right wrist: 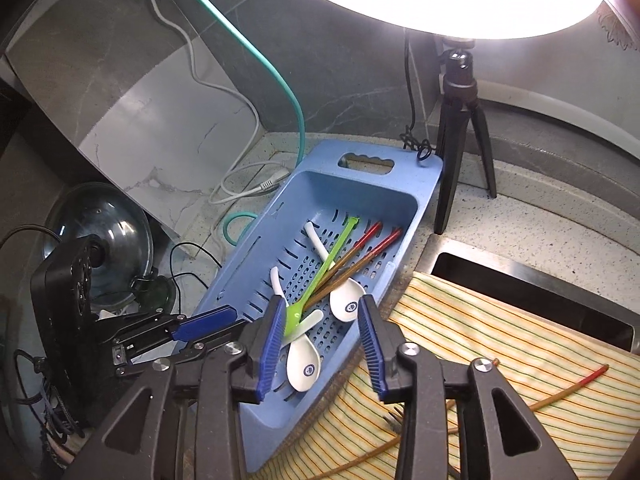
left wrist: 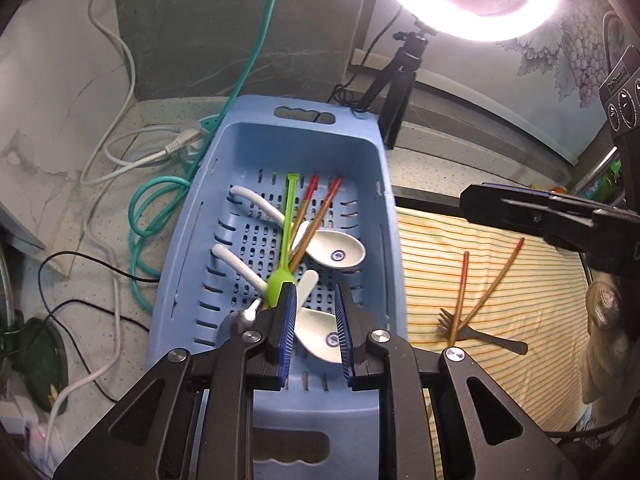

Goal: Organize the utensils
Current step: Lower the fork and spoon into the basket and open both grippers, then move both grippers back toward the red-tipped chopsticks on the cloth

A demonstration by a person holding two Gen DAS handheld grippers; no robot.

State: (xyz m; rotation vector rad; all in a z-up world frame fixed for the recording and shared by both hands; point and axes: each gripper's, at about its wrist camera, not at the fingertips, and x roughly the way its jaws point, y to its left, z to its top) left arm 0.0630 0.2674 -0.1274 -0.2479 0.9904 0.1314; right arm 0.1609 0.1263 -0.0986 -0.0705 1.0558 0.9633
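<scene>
**A:** Basket (left wrist: 384,200) first: where do my grippers stand?

**B:** I have the left gripper (left wrist: 316,320) over the basket's near end, jaws apart and empty. The right gripper (right wrist: 324,344) hangs over the basket's right rim, also parted, gripping nothing.

**A:** And what's left to sort?

**B:** I'd say the loose pieces on the cloth (left wrist: 520,280): two chopsticks (left wrist: 496,280) and a dark fork (left wrist: 480,336). In the left view they lie to the right of the basket, apart from it. The chopsticks' long axes run away from me, splaying at the red tips and crossing the fork at their near ends.

**A:** Which arm goes?

**B:** The right, I judge; it's nearer the cloth. The chopsticks lie down and to its right, so I'd swing that way and close across one stick.
</scene>
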